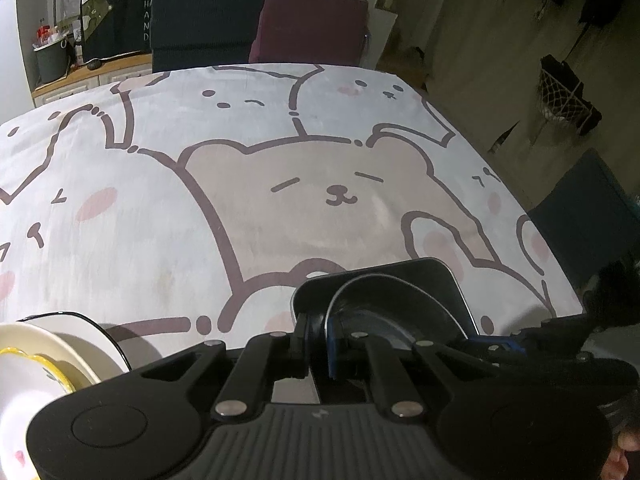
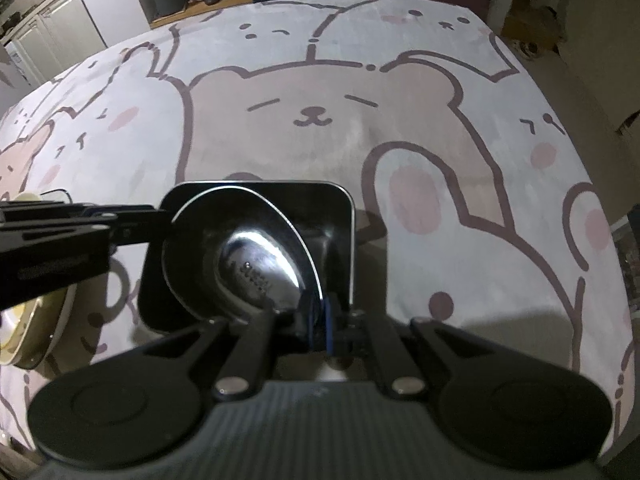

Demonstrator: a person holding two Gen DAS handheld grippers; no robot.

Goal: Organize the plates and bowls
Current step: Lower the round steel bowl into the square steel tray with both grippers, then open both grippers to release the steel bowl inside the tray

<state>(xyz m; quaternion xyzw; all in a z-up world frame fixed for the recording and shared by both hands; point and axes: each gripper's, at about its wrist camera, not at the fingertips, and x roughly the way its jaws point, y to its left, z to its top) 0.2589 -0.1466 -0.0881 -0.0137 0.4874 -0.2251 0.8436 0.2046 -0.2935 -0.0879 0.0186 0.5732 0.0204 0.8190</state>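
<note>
Right wrist view: my right gripper (image 2: 320,320) has its jaws pinched nearly together on the near rim of the steel bowl (image 2: 256,264), at 6 o'clock of the frame.
Left wrist view: my left gripper (image 1: 320,334) is closed down on the same bowl's rim (image 1: 384,304); in the right view it comes in from 9 o'clock (image 2: 160,220) and meets the rim's left edge.
Bowl position: tilted, sitting in or just over the dark square tray (image 2: 344,208); cannot tell if it touches the tray floor.
Tray position: on the bear-print tablecloth (image 2: 320,92), near edge of the table, centre-low in both views.
Other dishes: cream bowl with yellow trim (image 1: 36,364) at 8 o'clock in the left view, with a second white dish (image 1: 86,330) just behind it; both untouched by either tool.
Done so far: steel bowl paired with tray, by my read.
Left to do: release the bowl, then gather the cream and white dishes; likely about mid-task.
Far table: no dishes visible at 12 o'clock.
</note>
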